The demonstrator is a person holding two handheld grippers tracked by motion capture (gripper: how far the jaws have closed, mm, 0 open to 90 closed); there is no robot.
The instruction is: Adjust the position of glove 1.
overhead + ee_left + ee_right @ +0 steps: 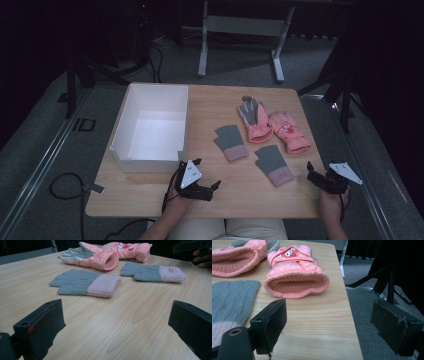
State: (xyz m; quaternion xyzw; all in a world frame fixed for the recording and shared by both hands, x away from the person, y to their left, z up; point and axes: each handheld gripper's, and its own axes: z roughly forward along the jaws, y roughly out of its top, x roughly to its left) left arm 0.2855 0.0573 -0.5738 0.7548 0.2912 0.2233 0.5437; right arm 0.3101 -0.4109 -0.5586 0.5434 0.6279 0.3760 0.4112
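Two grippers w/ jaws apart, empty, left gripper [209, 178] near knit glove [231, 142], right gripper [311, 175] beside 2nd knit glove [274, 164].

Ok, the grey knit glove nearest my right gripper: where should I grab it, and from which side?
Probably the pink cuff of the grey knit glove. It is the thicker end and points toward the person's edge of the table, so the open right gripper can come in from that near side, low over the wood. The glove lies flat, so one jaw likely has to slide under the cuff edge.
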